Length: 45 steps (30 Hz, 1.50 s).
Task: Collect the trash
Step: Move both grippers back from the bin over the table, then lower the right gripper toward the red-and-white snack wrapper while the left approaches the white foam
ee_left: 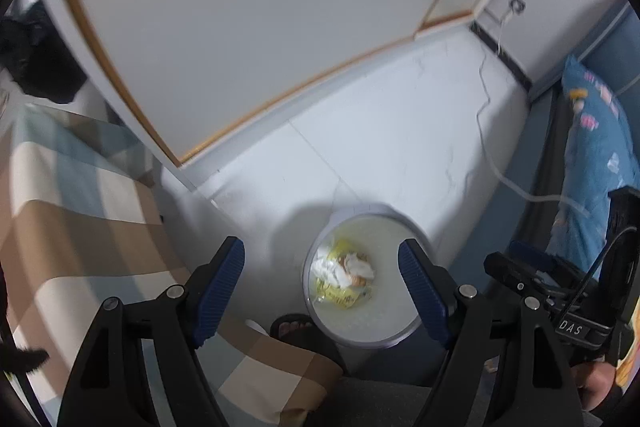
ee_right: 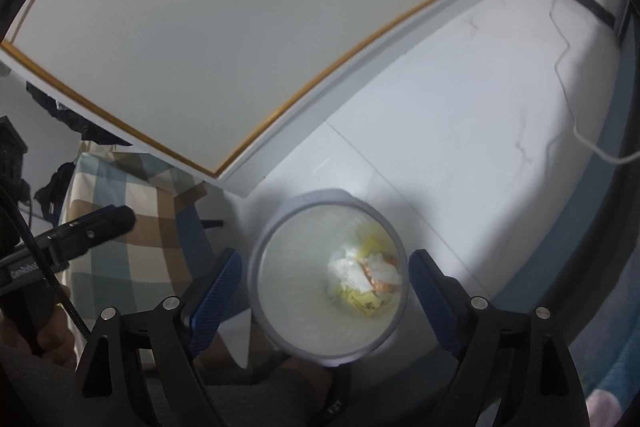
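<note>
Blue ribbed pads on both my claws, and both sets of jaws are spread wide with nothing between them. My left gripper and right gripper both point steeply down at the floor, side by side over the same spot. From the left camera I can see the right claw's black body at the right edge with my hand wrapped round its grip; from the right camera the left one pokes in from the left edge.

Straight below sits the bin, a round pale tub with a grey rim, standing upright on the white floor with its mouth facing up at me. The trash lies at the bottom of it: crumpled white tissue on top of a yellow wrapper, with a bit of orange mixed in. It's a loose heap, so I can't tell any long axis for it.

Around it: a checked brown, cream and blue bedspread just left of the bin, a white cabinet panel with a wood-coloured edge behind, a white cable trailing across the floor from a wall socket, and a blue patterned pillow on the right. My foot in a dark sandal is right beside the bin. Nothing sits between the claws and the bin's opening.
</note>
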Motion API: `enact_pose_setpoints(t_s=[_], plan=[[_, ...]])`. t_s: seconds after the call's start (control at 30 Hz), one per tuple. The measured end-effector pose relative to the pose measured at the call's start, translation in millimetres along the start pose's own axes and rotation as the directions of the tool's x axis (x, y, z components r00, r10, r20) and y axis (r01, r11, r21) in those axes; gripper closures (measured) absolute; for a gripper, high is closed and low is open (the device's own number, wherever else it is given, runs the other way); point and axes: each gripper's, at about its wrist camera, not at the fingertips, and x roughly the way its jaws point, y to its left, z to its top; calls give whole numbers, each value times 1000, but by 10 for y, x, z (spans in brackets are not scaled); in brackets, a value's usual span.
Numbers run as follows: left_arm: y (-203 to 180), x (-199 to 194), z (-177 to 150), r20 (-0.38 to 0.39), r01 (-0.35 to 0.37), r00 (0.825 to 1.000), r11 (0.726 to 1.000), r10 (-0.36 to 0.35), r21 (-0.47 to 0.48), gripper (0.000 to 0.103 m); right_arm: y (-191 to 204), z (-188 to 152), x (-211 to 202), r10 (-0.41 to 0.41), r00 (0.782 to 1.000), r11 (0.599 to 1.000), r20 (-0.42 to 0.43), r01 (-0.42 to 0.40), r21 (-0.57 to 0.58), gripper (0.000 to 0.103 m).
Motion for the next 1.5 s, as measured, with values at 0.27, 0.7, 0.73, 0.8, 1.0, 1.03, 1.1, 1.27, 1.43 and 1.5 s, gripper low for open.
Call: enact_pose_setpoints(t_s=[0.27,0.7,0.73,0.8,1.0,1.03,1.1,1.27,1.43,1.5], plan=[[233,-591,-83,172,-75,981,994,88,-78,25,526,175,-510,12,994,994,109,0,-113,17],[987,-1752,-589,437,-135,868,958,238,-254,20,1731,211,-1372,69,942,955,330,33,-295,17],[1041,-1830,-640,451,-136,857,954,249,-268,18,1864,180,-1428,81,935,947,345,36,-320,17],[1203,-2009,-754,481,-134,834,944,272,-302,16,2130,107,-1539,121,922,931,368,24,-365,15],[1580,-2457,-1079,524,-144,772,902,359,-406,14,2747,-135,-1734,281,883,889,377,-91,-449,11],[1665,-2534,-1140,530,-145,762,895,373,-422,13,2882,-199,-1740,308,877,873,370,-106,-475,11],[1826,-2671,-1252,539,-150,740,881,401,-450,11,3154,-324,-1723,354,867,840,350,-130,-526,11],[2125,-2883,-1543,547,-170,691,842,472,-511,11,3640,-638,-1607,435,849,770,299,-180,-612,8],[2395,-2874,-1740,515,-180,683,802,518,-569,10,3971,-899,-1368,485,843,715,235,-227,-661,8],[2520,-2831,-1808,499,-177,687,787,529,-591,10,4097,-1005,-1273,494,844,693,209,-237,-681,8]])
